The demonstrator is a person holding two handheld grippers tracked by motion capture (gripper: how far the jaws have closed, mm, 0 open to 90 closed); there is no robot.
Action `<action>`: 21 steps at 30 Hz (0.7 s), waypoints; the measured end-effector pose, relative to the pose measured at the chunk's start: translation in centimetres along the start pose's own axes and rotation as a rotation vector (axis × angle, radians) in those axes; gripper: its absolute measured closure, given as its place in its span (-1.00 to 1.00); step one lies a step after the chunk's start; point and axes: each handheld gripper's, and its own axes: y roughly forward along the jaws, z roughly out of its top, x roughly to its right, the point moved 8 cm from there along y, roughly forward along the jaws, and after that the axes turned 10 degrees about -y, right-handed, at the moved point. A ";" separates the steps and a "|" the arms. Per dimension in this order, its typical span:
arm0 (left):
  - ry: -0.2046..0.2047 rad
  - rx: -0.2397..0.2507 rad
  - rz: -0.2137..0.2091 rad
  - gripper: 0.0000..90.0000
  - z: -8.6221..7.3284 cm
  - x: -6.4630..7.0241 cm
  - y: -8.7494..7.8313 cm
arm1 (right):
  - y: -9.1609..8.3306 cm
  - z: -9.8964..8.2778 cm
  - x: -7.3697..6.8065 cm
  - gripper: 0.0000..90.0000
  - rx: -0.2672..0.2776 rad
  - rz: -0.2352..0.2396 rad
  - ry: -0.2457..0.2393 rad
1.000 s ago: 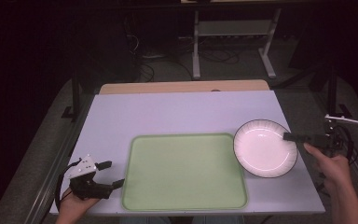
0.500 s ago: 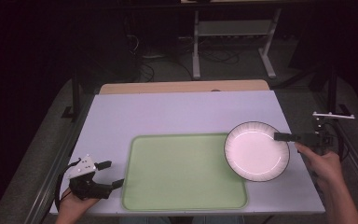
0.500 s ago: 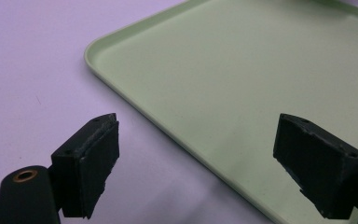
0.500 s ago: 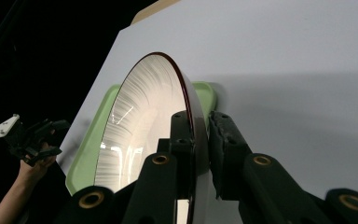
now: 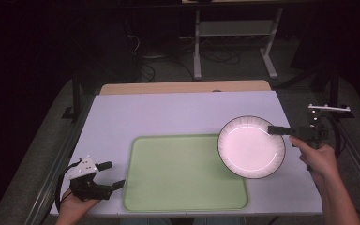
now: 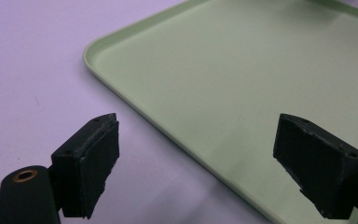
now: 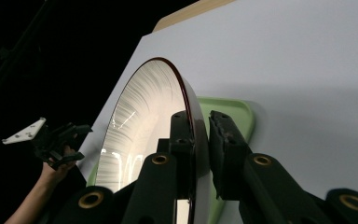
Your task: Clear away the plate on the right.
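The white plate, at the centre right of the high view partly over the green tray, is clamped by its rim in the right gripper, probably for placing there, while the left gripper is held with fingers apart at the lower left of the bench.

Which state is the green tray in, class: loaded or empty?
Empty. The green tray shows bare; the white plate only overlaps its right edge, pinched by the right hand-held gripper.

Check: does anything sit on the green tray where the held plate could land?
Nothing visible does. The green tray is bare, the plate in the right gripper overlaps its right edge, and the left gripper stays off its left side.
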 end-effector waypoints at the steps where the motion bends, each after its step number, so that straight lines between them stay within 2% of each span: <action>1: 0.000 0.000 0.000 -0.68 0.0 0.0 0.0 | 0.2 0.1 -0.1 0.77 0.001 0.007 0.000; 5: 0.001 -0.003 -0.001 -0.68 0.0 0.0 0.0 | 0.9 0.5 -0.6 0.76 -0.003 0.005 -0.008; 13: -0.001 0.000 -0.001 -0.68 0.0 -0.1 0.0 | 4.1 1.7 -2.8 0.76 -0.020 0.058 -0.036; 21: -0.002 0.001 0.000 -0.68 0.0 -0.2 0.0 | 6.8 2.8 -3.9 0.75 -0.039 0.056 -0.043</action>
